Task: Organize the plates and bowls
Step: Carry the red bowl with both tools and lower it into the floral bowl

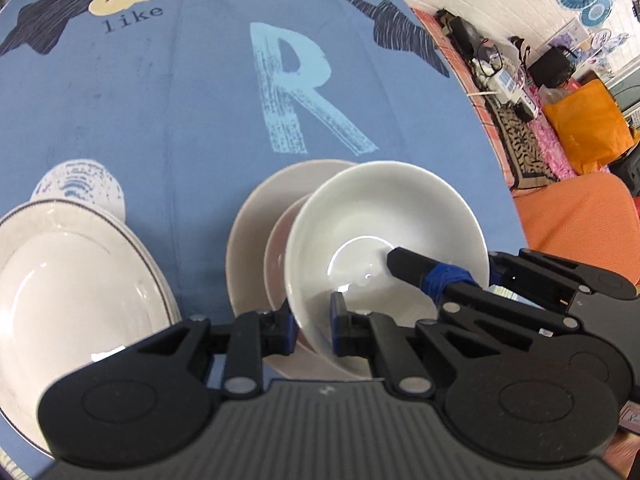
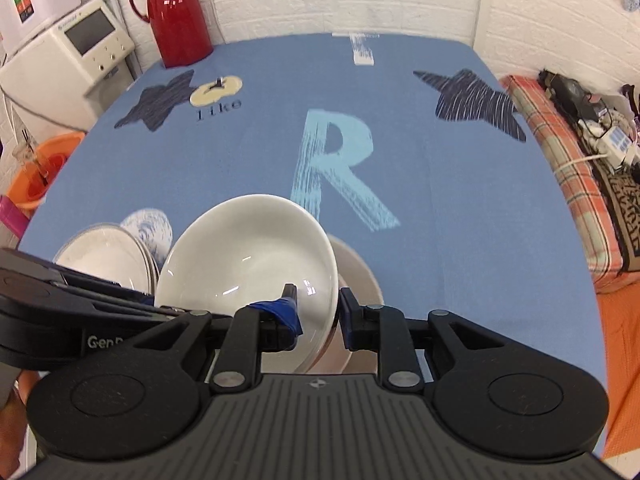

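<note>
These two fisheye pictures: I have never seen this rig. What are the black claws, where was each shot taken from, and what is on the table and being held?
The claws are hand-held two-finger grippers, one in each of a person's hands, each with a camera looking forward along its fingers. One picture is from the left wrist, the other from the right.

Both grip the same white bowl: the left gripper is shut on its near rim, and the right gripper is shut on the opposite rim. The bowl hangs tilted over a stack of beige dishes on the blue tablecloth. To the left lies a white plate with a dark rim line. A red jug stands at the table's far corner.
</note>
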`<state>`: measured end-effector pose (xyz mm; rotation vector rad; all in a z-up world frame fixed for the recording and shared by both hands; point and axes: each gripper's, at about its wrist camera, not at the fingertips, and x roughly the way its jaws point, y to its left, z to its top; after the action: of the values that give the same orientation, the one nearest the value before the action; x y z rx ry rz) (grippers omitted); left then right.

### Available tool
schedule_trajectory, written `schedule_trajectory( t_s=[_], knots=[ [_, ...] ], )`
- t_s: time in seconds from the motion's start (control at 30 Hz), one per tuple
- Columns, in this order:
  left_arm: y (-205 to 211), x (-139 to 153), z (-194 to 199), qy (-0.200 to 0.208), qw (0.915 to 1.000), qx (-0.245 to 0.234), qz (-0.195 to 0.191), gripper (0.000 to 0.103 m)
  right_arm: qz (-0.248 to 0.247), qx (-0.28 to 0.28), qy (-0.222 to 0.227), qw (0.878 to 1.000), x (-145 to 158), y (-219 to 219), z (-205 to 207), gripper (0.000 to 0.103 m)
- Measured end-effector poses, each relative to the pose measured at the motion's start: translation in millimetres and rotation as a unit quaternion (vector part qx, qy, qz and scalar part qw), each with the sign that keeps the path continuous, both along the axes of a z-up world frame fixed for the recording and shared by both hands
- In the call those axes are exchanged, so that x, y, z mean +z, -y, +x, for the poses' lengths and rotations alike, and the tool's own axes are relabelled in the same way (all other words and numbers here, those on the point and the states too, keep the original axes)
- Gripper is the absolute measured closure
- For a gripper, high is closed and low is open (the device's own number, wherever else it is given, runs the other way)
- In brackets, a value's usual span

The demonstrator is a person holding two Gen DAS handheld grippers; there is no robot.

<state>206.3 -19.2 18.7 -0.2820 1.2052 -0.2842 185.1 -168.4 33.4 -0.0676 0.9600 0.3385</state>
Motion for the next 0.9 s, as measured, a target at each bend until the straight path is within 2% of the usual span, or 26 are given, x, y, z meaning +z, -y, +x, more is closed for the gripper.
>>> schedule_trajectory(
  t_s=[0.37,0.4,0.43,0.6,0.77,0.9],
  knots=[
    [2.3,-0.2,5.0,0.003,1.0,-0.007,0.006,0.098,0.048,-0.006,-0.014,0.999,-12.8,14.8,1.5,0.094],
    [2.2,0.2,4.3,0.002,0.9999,-0.009,0.005,0.096,0.051,-0.006,-0.015,0.999,-13.1,15.3,1.5,0.094],
    [2.0,0.5,3.9,0.0,0.9999,-0.011,0.003,0.086,0.053,-0.006,-0.016,0.998,-13.3,15.8,1.4,0.094],
    [3.3,4.1,2.7,-0.001,0.9998,-0.018,0.001,0.081,0.067,-0.01,-0.022,0.997,-14.5,20.3,2.1,0.096],
    [-1.3,4.4,2.1,-0.004,0.9997,-0.018,-0.012,0.069,0.089,-0.017,-0.033,0.995,-16.9,26.4,3.6,0.096],
    [-1.6,4.8,1.8,-0.001,0.9997,-0.018,-0.016,0.066,0.11,-0.021,-0.044,0.993,-19.5,30.8,4.4,0.096]
  ],
)
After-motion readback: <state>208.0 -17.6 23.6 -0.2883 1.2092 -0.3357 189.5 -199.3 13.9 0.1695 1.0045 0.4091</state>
